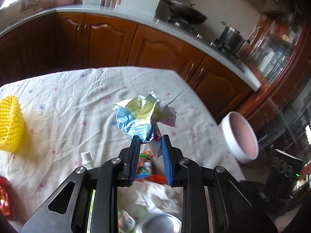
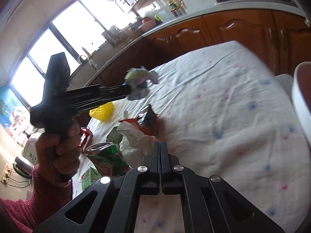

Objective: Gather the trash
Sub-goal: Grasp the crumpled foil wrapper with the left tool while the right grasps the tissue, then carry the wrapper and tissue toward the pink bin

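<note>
A crumpled paper wad point(image 1: 144, 114), blue, yellow and white, is gripped between the blue pads of the left tool point(image 1: 150, 139) and held up clear of the desk point(image 1: 68, 101). In the right wrist view the same wad point(image 2: 139, 81) is seen at the tip of the left tool point(image 2: 129, 90), which is held by a hand point(image 2: 58, 151) in a pink fuzzy sleeve point(image 2: 29, 203). The right tool point(image 2: 159, 145) is closed flat, pad against pad, with nothing between them, just beside the litter pile.

The far half of the desk's white speckled cloth is left bare, up to its far edge in front of the brown cabinets point(image 1: 108, 42). One white bowl point(image 1: 241, 137) stands at the right edge of the desk and is cut off by the frame in the right wrist view.

The remaining litter is gathered at the near left: one yellow foam net point(image 1: 10, 124), one small white-capped bottle point(image 1: 86, 158), one red wrapper point(image 1: 4, 200) at the left border, one red-and-black opened snack packet point(image 2: 147, 120), one crumpled white tissue point(image 2: 136, 136), one green printed bag point(image 2: 110, 161) and one green-and-white carton point(image 2: 88, 178). One metal rim point(image 2: 97, 147) is partly hidden among these and cannot be identified. Much of the pile is blurred, and in the left wrist view it is hidden behind the tool's body.
</note>
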Demonstrator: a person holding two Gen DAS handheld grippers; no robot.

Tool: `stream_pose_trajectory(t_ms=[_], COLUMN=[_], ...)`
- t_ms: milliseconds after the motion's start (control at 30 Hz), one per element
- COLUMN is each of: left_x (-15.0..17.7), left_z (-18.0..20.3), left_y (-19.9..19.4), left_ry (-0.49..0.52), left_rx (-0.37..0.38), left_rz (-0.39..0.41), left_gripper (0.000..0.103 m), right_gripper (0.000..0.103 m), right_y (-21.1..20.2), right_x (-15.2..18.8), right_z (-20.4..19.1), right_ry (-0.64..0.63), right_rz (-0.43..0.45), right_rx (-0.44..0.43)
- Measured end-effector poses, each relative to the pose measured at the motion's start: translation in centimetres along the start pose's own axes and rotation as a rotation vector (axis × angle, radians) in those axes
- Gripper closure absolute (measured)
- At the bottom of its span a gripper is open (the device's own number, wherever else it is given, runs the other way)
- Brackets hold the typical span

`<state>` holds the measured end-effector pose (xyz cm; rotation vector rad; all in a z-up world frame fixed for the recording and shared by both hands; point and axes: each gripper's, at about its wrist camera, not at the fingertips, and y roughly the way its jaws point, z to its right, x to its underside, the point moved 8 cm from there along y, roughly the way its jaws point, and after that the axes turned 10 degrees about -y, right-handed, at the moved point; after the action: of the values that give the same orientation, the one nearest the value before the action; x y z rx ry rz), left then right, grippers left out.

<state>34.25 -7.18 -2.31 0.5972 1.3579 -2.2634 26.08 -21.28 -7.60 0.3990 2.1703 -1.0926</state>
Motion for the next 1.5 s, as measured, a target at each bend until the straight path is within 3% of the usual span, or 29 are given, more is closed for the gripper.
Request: stream_pose_trajectory(t_ms=[133, 233, 433, 500, 567, 600, 733, 1033, 1500], left_x=[0.5, 1.1, 1.9, 2.0, 2.2, 2.4, 2.8, 4.3, 8.2], left_z=[0.6, 0.5, 0.0, 0.2, 0.5, 0.7, 2.2, 5.6, 11.2], left_y=[-2.1, -3.6, -5.5, -6.0, -6.3, -6.5, -6.8, -7.0, -3.8], left_ry=[-0.018, -0.031, -0.054, -0.052, -0.046, -0.044, -0.026, 0.019, 0.061], left_rx=[0.037, 0.047, 0.059, 0.061, 0.065, 0.069, 0.09, 0.104, 0.178], left_rz=[0.032, 0.05, 0.066, 0.073, 0.078, 0.078, 0.085, 0.105, 0.017], left_gripper=[0.082, 0.082, 0.082, 0.082, 0.082, 0.082, 0.082, 0.082, 0.082], right_gripper=[0.088, 0.048, 0.048, 0.053, 0.071, 0.073, 0.095, 0.095, 0.095], right_y=[0.4, 1.5, 5.0, 6.2, 6.9, 6.7, 4.2, -3.3, -14.5], right_x=[-0.4, -0.5, -0.6, -0.1, 0.6, 0.7, 0.3, -0.5, 0.4], right_z=[0.2, -0.6, -1.6, -1.4, -1.6, -1.7, -1.6, 1.4, 8.4], right_ry=[0.014, 0.001, -0.026, -0.02, -0.004, 0.004, -0.018, -0.014, 0.085], right_rz=[-0.009, -0.022, -0.075, -0.112, -0.134, -0.126, -0.074, 0.06, 0.221], right_rx=[-0.03, -0.061, -0.084, -0.079, -0.119, -0.129, -0.074, 0.067, 0.26])
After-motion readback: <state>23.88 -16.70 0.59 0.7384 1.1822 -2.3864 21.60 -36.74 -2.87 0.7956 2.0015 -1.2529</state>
